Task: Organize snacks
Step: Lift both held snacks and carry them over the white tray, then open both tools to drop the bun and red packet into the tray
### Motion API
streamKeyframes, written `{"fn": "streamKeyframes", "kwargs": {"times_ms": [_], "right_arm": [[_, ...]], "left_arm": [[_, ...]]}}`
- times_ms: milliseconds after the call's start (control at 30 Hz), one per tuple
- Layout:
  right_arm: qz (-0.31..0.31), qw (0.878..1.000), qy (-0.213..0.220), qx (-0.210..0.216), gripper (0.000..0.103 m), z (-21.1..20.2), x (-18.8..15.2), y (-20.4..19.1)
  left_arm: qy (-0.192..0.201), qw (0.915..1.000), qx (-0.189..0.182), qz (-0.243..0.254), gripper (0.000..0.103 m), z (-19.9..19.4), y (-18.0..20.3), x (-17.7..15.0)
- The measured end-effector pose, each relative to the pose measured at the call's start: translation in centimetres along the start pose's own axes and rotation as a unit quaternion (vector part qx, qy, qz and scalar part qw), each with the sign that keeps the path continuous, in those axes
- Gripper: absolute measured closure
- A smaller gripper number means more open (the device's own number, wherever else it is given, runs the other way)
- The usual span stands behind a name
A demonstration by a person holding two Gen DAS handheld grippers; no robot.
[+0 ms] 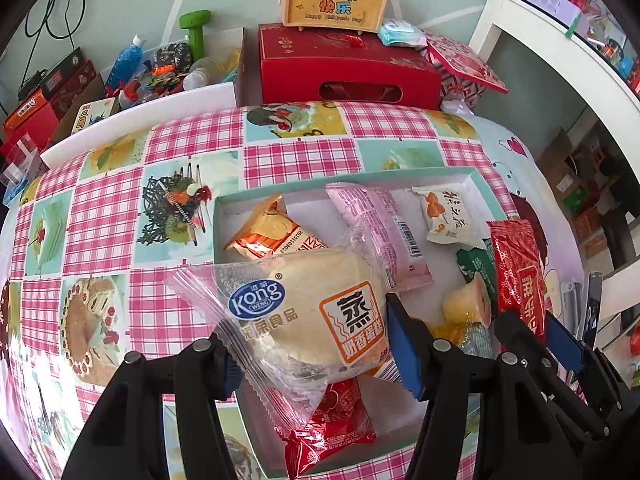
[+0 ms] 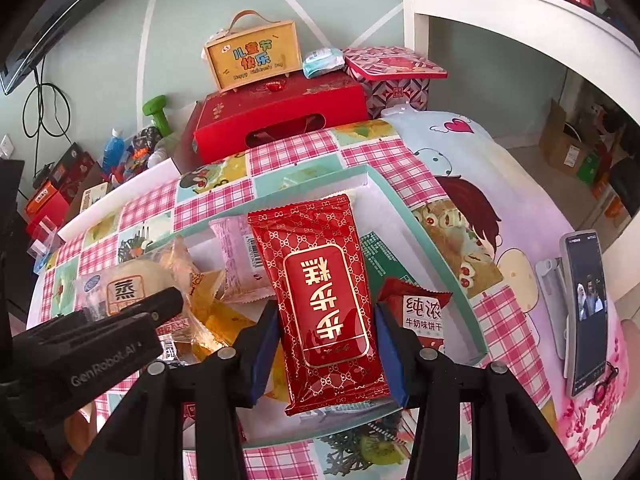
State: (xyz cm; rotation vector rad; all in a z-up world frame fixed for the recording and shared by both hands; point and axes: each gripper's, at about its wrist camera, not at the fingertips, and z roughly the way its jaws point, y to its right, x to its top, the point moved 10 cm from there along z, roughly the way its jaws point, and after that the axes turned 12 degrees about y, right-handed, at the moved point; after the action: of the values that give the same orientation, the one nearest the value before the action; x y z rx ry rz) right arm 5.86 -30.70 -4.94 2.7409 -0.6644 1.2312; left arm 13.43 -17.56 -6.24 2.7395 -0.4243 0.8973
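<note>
**Holding two snack packets over the tray**

Gripping a round steamed-cake packet [image 1: 316, 312], the left gripper [image 1: 312, 344] is closed on its sides above the shallow teal-rimmed tray [image 1: 400, 178]. The right gripper [image 2: 326, 344] clamps a red patterned packet [image 2: 320, 292], upright between its blue pads [image 2: 388, 360]. Pink [image 1: 380, 236], orange [image 1: 272, 232] and white [image 1: 444, 216] packets crowd the tray below. A phone [image 2: 586, 308] lies right of the tray.

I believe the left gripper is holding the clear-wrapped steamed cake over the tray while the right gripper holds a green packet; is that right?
Not quite: the right gripper holds a red packet with gold patterning, not a green one, as the right wrist view shows. The rest stands: the left gripper holds the clear-wrapped steamed cake over the tray.
</note>
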Motion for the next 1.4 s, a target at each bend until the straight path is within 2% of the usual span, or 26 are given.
{"fn": "streamKeyframes", "kwargs": {"times_ms": [567,733,867,967,1100,1400], "right_arm": [[0.002,1.000,-0.025,0.006,0.053,2.1,-1.3,-0.6],[-0.004,1.000,-0.019,0.009,0.053,1.9,-1.1,-0.8],[-0.005,1.000,-0.021,0.008,0.049,1.9,-1.1,-0.7],[-0.007,1.000,-0.019,0.008,0.043,1.6,-1.0,-0.7],[-0.010,1.000,-0.013,0.011,0.042,1.1,-0.7,-0.9],[-0.023,1.000,-0.017,0.013,0.039,0.9,-1.0,-1.3]], "left_arm": [[-0.015,0.9998,-0.008,-0.011,0.039,1.6,-0.1,-0.6],[-0.016,0.9997,-0.005,-0.016,0.036,1.4,-0.4,-0.7],[-0.014,0.9996,-0.011,-0.024,0.027,0.9,-0.5,-0.6],[-0.010,0.9995,-0.015,-0.027,0.026,0.4,-0.5,-0.5],[-0.001,0.9994,-0.015,-0.032,0.025,-0.6,-0.7,-0.2],[0.017,0.9983,0.018,-0.053,0.025,-2.2,-3.6,0.1]]}}
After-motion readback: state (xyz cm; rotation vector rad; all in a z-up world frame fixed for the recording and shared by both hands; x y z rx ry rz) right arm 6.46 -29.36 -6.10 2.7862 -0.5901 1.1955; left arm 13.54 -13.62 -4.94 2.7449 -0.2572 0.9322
